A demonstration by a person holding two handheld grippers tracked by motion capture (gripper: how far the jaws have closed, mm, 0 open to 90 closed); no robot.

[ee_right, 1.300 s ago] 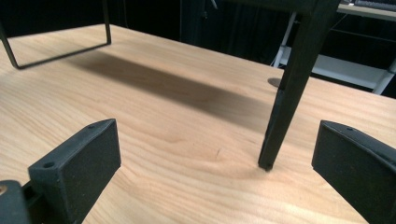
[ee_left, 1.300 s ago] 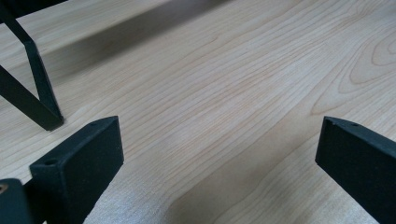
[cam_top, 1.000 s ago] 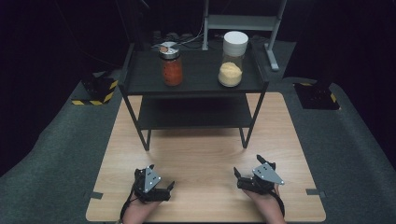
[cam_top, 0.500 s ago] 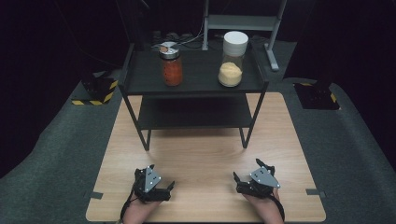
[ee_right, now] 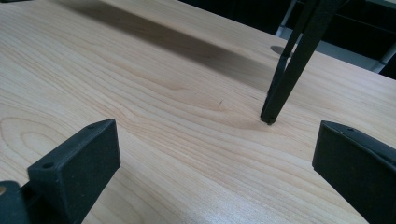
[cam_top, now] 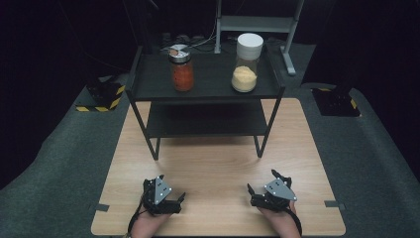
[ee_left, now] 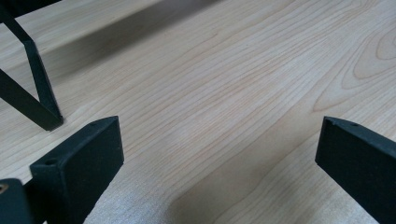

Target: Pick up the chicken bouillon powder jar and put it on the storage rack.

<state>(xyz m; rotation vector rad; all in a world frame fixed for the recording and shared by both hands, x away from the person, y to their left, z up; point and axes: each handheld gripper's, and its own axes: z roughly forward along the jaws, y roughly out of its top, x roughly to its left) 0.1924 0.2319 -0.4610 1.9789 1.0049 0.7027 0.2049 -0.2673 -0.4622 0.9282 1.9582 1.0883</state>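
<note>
Left gripper (cam_top: 179, 200), jaws spread wide and empty, resting low on the table (cam_top: 218, 163) well in front of the shelf rack (cam_top: 208, 87), toward its left front leg (ee_left: 39, 100). Right gripper (cam_top: 261, 186), likewise gaping and holding nothing, low on the same wood in front of the rack, toward its right front leg (ee_right: 285, 88). Both well apart from each other, bare board between. Up on the rack's top shelf: jar of red filling (cam_top: 182, 68) with a metal lid at the left, taller jar of yellow powder (cam_top: 246, 63) with a white lid at the right, standing upright and apart. Lower shelf of the rack dark.
</note>
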